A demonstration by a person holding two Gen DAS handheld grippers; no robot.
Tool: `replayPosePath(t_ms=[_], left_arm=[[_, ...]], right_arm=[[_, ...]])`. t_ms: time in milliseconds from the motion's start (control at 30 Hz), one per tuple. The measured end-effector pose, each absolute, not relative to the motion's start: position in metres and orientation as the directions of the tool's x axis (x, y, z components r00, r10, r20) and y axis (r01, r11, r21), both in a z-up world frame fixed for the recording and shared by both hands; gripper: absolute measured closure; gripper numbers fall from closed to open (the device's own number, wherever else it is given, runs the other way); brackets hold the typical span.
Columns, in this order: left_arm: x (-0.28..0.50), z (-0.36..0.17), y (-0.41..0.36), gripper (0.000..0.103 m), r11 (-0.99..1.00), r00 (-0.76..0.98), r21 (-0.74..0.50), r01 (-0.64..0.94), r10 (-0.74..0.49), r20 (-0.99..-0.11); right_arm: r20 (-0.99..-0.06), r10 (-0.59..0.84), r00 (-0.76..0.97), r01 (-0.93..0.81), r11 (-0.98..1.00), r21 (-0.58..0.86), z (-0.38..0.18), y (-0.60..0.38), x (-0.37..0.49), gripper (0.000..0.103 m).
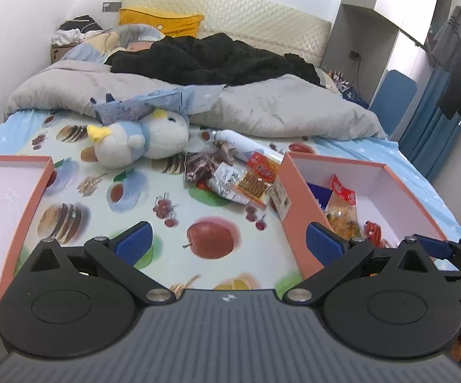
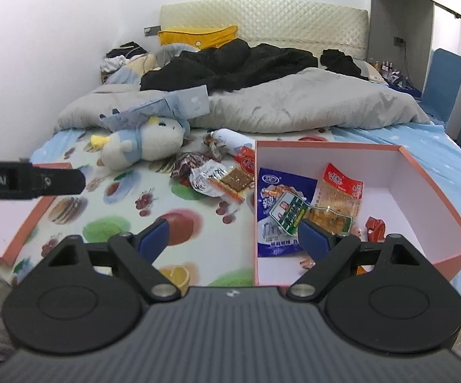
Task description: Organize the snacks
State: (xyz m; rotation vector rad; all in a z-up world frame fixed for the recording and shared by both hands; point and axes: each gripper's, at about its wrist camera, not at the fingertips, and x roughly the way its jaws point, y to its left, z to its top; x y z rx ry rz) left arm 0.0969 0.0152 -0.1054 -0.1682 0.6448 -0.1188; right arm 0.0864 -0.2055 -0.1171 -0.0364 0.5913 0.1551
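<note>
Snacks lie in two places on the bed [image 1: 128, 191]: a loose heap [image 1: 230, 178] on the fruit-print sheet near its middle, and several packets already inside the pink box [image 2: 434, 188] to my right. In that box I see a blue packet [image 2: 271, 188] lying flat against the left wall, a green-and-white packet [image 2: 289, 214] overlapping it, a red-topped clear packet [image 2: 338, 194] with orange contents beside them, and a small red wrapper [image 2: 375, 225] alone on the white floor. The heap holds a dark crinkled packet [image 1: 198, 167], a silver-white one [image 1: 227, 180] and a red-topped clear packet of brown strips [image 1: 257, 180], touching one another just left of the box wall. A white bottle [image 1: 240, 142] lies behind them, and a plush penguin [image 1: 141, 140] rests further left. A second pink box [image 1: 3, 210] sits at the left edge, its visible part bare.

My left tongs [image 1: 228, 239] are spread wide over the sheet with nothing between them. My right tongs [image 2: 233, 239] also stand released, straddling the left wall of the box with one finger inside; they grasp nothing.
</note>
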Motion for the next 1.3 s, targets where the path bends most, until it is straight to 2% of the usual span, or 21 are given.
replayPosePath(t_ms=[267,400,433,467,500,567,833,933,1000,1233,1300], left_arm=[[0.108,-0.127,0.027,0.001,0.966,0.775,-0.255,0.05,-0.199,-0.6],[0.129,-0.142,0.032,0.001,0.95,0.755,-0.309,0.035,-0.228,-0.615],[0.136,-0.146,0.034,0.001,0.947,0.75,-0.321,0.033,-0.236,-0.618],[0.142,-0.15,0.035,0.004,0.942,0.746,-0.334,0.031,-0.245,-0.619],[0.149,-0.154,0.037,0.005,0.935,0.741,-0.353,0.029,-0.257,-0.62],[0.166,-0.165,0.041,0.014,0.918,0.724,-0.396,0.022,-0.288,-0.627],[0.232,-0.211,0.058,0.038,0.845,0.689,-0.535,-0.023,-0.374,-0.621],[0.257,-0.23,0.065,0.044,0.807,0.671,-0.589,-0.045,-0.413,-0.616],[0.27,-0.241,0.069,0.045,0.781,0.662,-0.621,-0.059,-0.435,-0.61],[0.327,-0.28,0.077,0.046,0.705,0.621,-0.707,-0.054,-0.531,-0.577],[0.343,-0.29,0.076,0.046,0.691,0.608,-0.72,-0.058,-0.547,-0.575]], right_arm=[[-0.564,0.147,0.813,-0.199,0.979,-0.031,-0.125,-0.197,0.093,0.024],[-0.542,0.113,0.833,-0.215,0.968,-0.129,-0.13,-0.185,0.103,0.024],[-0.54,0.12,0.833,-0.228,0.964,-0.136,-0.131,-0.183,0.107,0.029],[-0.542,0.115,0.833,-0.233,0.96,-0.155,-0.131,-0.18,0.112,0.046],[-0.545,0.106,0.832,-0.235,0.956,-0.173,-0.132,-0.177,0.116,0.058],[-0.545,0.103,0.832,-0.247,0.949,-0.198,-0.134,-0.172,0.128,0.063],[-0.578,0.099,0.81,-0.313,0.906,-0.283,-0.156,-0.144,0.177,0.064],[-0.599,0.077,0.797,-0.332,0.884,-0.329,-0.17,-0.129,0.196,0.064],[-0.61,0.059,0.79,-0.343,0.867,-0.36,-0.181,-0.121,0.207,0.072],[-0.655,-0.035,0.755,-0.354,0.819,-0.451,-0.227,-0.102,0.249,0.075],[-0.652,-0.079,0.754,-0.347,0.795,-0.498,-0.239,-0.095,0.259,0.078]])
